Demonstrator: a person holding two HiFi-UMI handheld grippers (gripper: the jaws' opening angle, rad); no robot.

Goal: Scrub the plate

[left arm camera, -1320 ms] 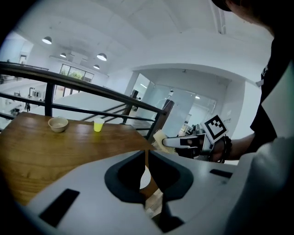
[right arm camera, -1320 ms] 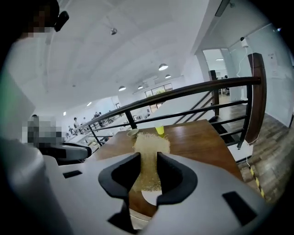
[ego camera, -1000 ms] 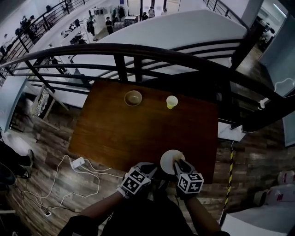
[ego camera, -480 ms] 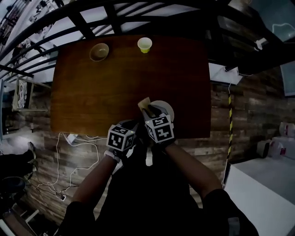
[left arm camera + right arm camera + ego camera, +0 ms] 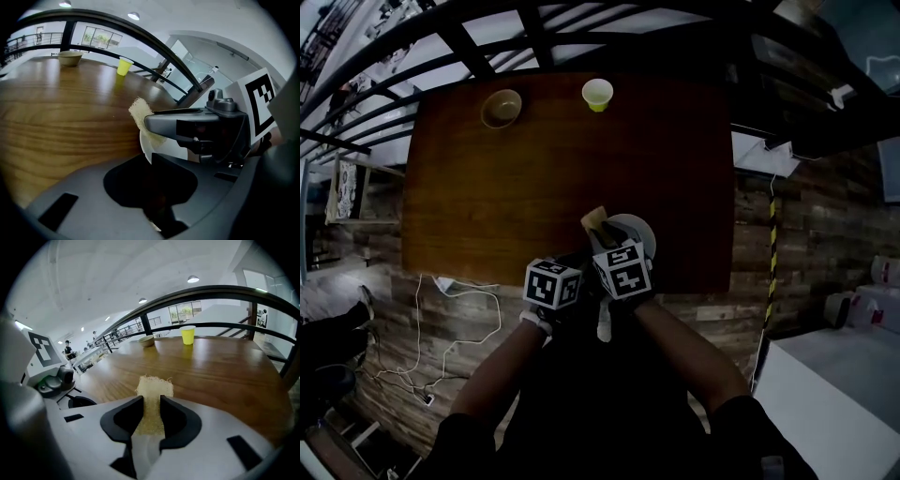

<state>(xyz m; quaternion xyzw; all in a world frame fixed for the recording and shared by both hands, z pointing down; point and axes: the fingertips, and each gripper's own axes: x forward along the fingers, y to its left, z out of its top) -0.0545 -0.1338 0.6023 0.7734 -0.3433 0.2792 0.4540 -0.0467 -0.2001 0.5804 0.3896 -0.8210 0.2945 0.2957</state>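
A white plate (image 5: 637, 228) sits near the table's front edge, close to my body. My left gripper (image 5: 152, 161) is shut on the plate's (image 5: 164, 151) near rim, and its jaws hide most of it. My right gripper (image 5: 152, 411) is shut on a pale yellow scrubbing sponge (image 5: 153, 389). In the left gripper view the sponge (image 5: 140, 113) presses against the plate's upper left part, with the right gripper's fingers (image 5: 178, 123) lying across the plate. In the head view the sponge (image 5: 593, 220) pokes out past the plate's left side, above the two marker cubes.
On the brown wooden table (image 5: 487, 206) a tan bowl (image 5: 502, 107) and a yellow cup (image 5: 597, 94) stand at the far edge. A black railing (image 5: 534, 28) runs just beyond it. White cables (image 5: 459, 309) lie on the floor to the left.
The head camera has tipped down since one second ago, so the table sits higher in the view. The sponge now shows at the plate's left side. Since half a second ago almost nothing has moved.
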